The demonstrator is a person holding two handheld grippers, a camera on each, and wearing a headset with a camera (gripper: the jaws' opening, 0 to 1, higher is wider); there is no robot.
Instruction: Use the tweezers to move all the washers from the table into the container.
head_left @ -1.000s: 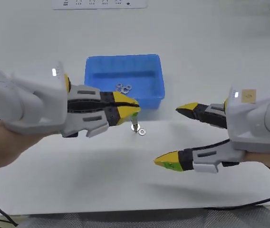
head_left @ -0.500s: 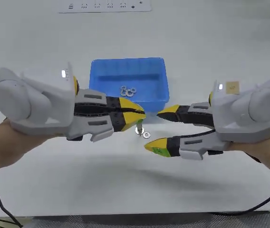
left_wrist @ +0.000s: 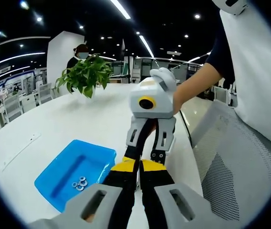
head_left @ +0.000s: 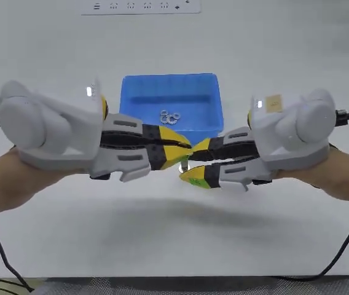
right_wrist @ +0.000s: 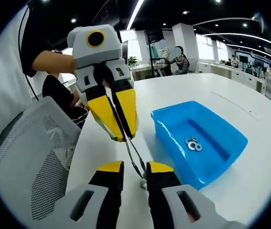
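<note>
Left hand-held gripper [head_left: 185,151] clamped on tweezers [right_wrist: 134,157] | right hand-held gripper [head_left: 190,163] slightly apart, astride their legs | squeeze gently, tips around washer [right_wrist: 144,183] between its jaws

left gripper [head_left: 185,153] held level in left hand [head_left: 5,184], jaws pinched on tweezers [right_wrist: 131,151], right gripper [head_left: 190,163] level in right hand [head_left: 340,177], facing it tip to tip, jaws a narrow gap apart, tweezers' tip between right jaws, forearms coming in from either side
</note>
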